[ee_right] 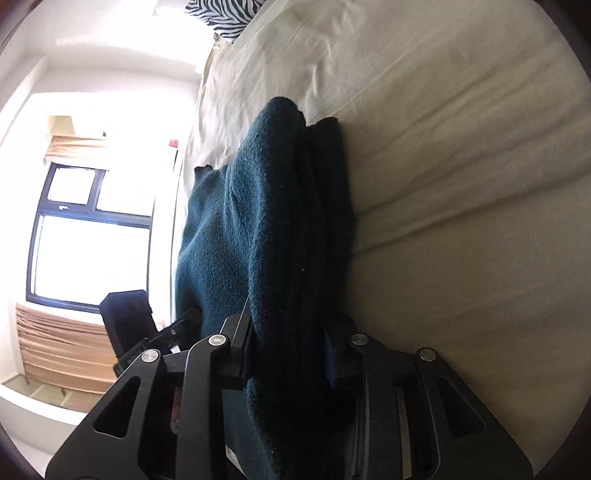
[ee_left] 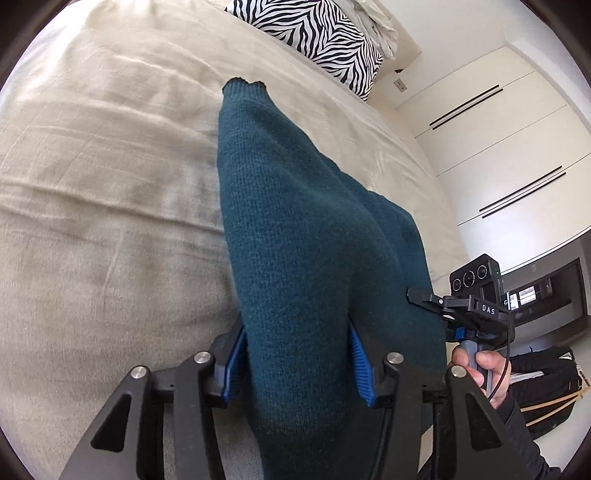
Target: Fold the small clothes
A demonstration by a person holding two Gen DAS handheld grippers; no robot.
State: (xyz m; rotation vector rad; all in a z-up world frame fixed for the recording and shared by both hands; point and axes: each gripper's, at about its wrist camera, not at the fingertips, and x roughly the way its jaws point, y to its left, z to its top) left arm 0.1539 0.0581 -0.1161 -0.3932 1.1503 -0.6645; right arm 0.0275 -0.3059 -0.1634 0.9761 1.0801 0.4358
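Note:
A dark teal knitted garment [ee_left: 295,229] is held up over a beige bed [ee_left: 92,184]. My left gripper [ee_left: 297,354] is shut on one edge of it, the blue pads [ee_left: 360,365] pressing the knit from both sides. The ribbed end of the garment hangs away from me toward the bed. My right gripper [ee_right: 288,350] is shut on another part of the same garment [ee_right: 266,221], which is bunched in thick folds between its fingers. The right gripper also shows in the left wrist view [ee_left: 458,306], at the garment's right edge.
The beige bed [ee_right: 461,184] fills most of both views. A zebra-print pillow [ee_left: 314,33] lies at its head. White wardrobe doors [ee_left: 498,147] stand to the right. A bright window [ee_right: 92,229] is to the left in the right wrist view. A dark bag [ee_left: 543,391] lies on the floor.

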